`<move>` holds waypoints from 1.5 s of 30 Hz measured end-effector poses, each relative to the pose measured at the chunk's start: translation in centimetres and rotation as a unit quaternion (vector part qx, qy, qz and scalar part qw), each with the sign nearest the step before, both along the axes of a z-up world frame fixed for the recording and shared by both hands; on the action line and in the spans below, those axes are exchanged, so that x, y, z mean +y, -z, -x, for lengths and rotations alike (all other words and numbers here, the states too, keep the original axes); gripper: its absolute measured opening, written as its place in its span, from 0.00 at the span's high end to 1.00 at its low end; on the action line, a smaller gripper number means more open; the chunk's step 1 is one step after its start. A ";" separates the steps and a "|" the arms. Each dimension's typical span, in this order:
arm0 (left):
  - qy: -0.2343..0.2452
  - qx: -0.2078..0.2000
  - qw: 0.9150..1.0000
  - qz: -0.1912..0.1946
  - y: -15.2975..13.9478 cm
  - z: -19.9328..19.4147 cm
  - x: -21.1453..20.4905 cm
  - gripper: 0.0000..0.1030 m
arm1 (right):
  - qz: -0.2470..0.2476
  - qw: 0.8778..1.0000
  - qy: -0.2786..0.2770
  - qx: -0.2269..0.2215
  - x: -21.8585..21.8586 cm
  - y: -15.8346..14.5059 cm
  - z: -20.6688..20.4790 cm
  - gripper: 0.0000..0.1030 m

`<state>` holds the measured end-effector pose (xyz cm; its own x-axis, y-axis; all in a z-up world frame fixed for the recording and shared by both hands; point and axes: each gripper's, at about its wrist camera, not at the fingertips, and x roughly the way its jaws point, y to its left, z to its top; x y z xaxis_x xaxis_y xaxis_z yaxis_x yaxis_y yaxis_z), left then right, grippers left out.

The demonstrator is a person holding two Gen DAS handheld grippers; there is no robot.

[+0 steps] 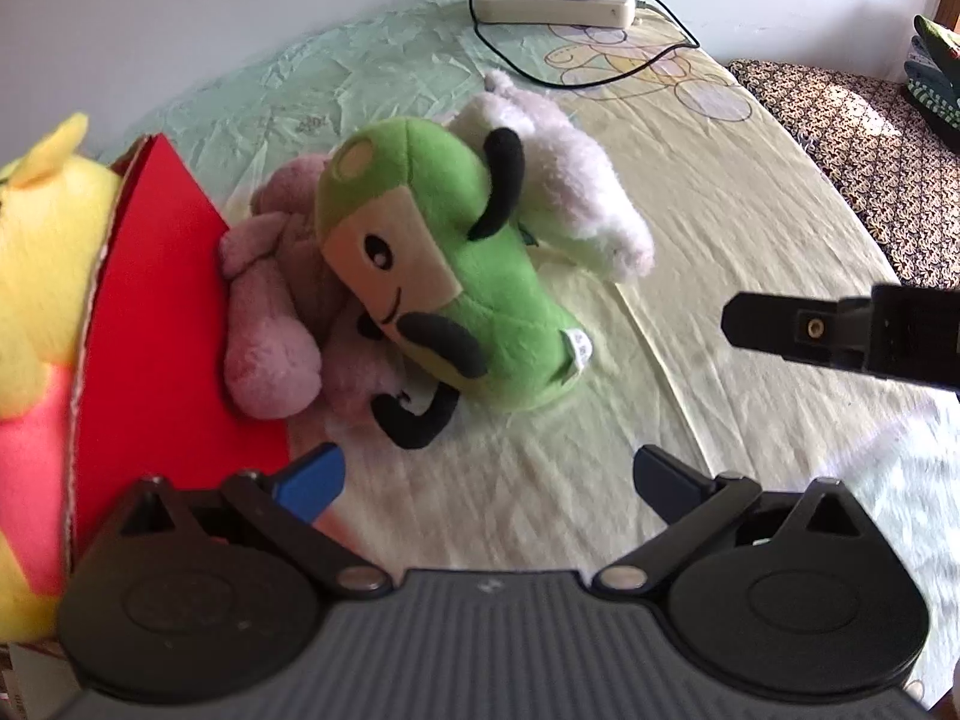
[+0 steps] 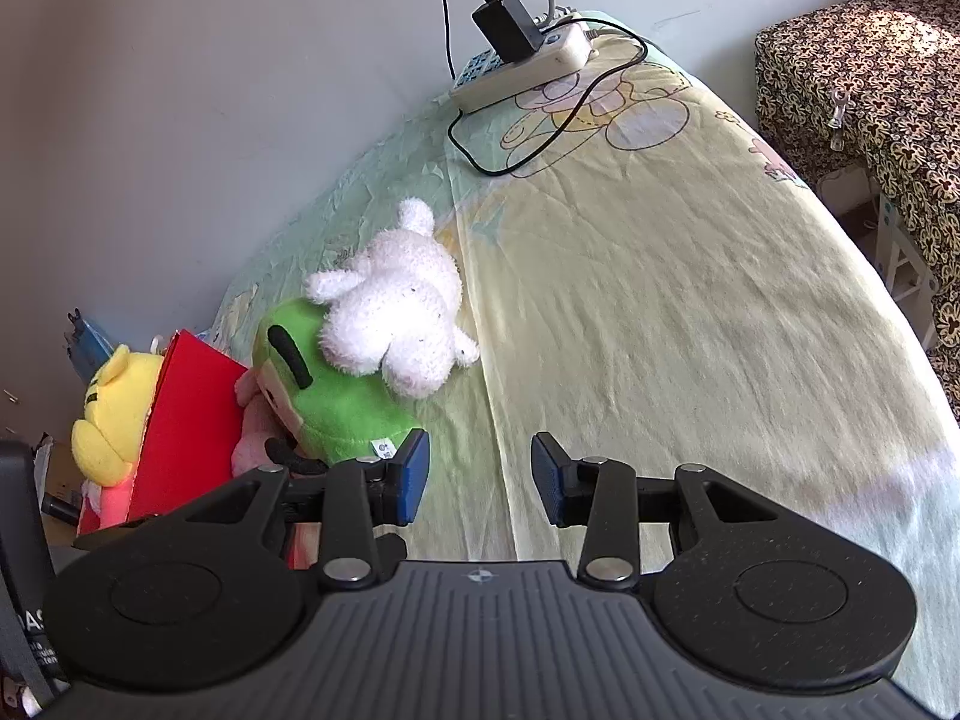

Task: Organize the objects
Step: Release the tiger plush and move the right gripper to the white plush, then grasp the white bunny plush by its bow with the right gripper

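A green plush toy (image 1: 468, 276) lies on the bed on top of a pink plush (image 1: 270, 330), with a white fluffy plush (image 1: 564, 180) behind it. A yellow bear plush (image 1: 36, 300) sits in a red box (image 1: 168, 324) at the left. My left gripper (image 1: 489, 477) is open and empty, just in front of the green plush. My right gripper (image 2: 483, 474) is open and empty, to the right of the pile; the green plush (image 2: 336, 414), white plush (image 2: 402, 312), red box (image 2: 180, 426) and yellow bear (image 2: 114, 414) show at its left. The right gripper's finger (image 1: 780, 330) shows in the left wrist view.
A white power strip (image 1: 558, 0) with a black adapter and cables lies at the far end of the bed near the wall; it also shows in the right wrist view (image 2: 522, 66). A patterned covered seat (image 2: 864, 78) stands to the right. The yellow sheet (image 2: 690, 300) stretches right.
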<state>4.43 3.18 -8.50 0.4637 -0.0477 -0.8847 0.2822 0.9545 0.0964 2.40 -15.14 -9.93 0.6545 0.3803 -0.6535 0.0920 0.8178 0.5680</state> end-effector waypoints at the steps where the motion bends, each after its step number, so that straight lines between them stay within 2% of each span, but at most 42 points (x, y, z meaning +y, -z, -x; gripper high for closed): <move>1: 0.004 -0.002 1.000 0.004 0.1 0.0 0.1 0.01 | 0.003 1.000 -0.002 -0.007 0.1 -0.3 -0.4 0.61; 8: 0.030 -0.015 0.999 0.022 0.6 0.1 0.5 0.01 | 0.043 0.996 -0.040 -0.064 2.3 -3.0 -3.5 0.61; 12: 0.037 -0.015 0.999 0.033 0.7 -0.2 0.8 0.01 | 0.044 0.994 -0.061 -0.081 3.5 -3.6 -5.8 0.60; 15: 0.042 -0.012 0.998 0.035 0.8 -0.3 0.8 0.01 | 0.046 0.993 -0.072 -0.084 4.4 -3.4 -7.6 0.56; 20: 0.053 -0.018 0.997 0.044 0.6 -0.1 0.8 0.01 | 0.086 0.989 -0.100 -0.066 5.7 -2.2 -9.7 0.54; 23: 0.060 -0.024 0.997 0.043 0.5 0.1 0.6 0.01 | 0.091 0.991 -0.086 -0.050 5.0 -1.3 -10.1 0.51; 27: 0.069 -0.026 0.996 0.055 0.2 0.2 0.3 0.01 | 0.039 0.998 -0.052 -0.022 2.3 -0.2 -10.1 0.56; 30: 0.079 -0.029 0.994 0.065 -0.1 0.3 -0.1 0.01 | 0.019 0.999 -0.038 -0.010 0.9 0.4 -9.5 0.59; 36: 0.097 -0.025 0.991 0.093 -0.3 0.5 -1.8 0.01 | -0.053 0.998 -0.001 0.014 -2.4 1.6 -8.3 0.74; 39: 0.106 -0.025 0.988 0.111 -0.6 0.6 -2.6 0.01 | -0.082 0.996 0.019 0.022 -3.8 2.0 -7.4 0.85; 41: 0.118 -0.031 0.985 0.125 -1.0 0.8 -3.0 0.01 | -0.099 0.994 0.031 0.028 -4.8 2.4 -6.7 1.00; 45: 0.150 -0.057 0.978 0.134 -2.0 0.9 -4.1 0.01 | -0.101 0.994 0.041 0.022 -6.3 2.9 -5.2 1.00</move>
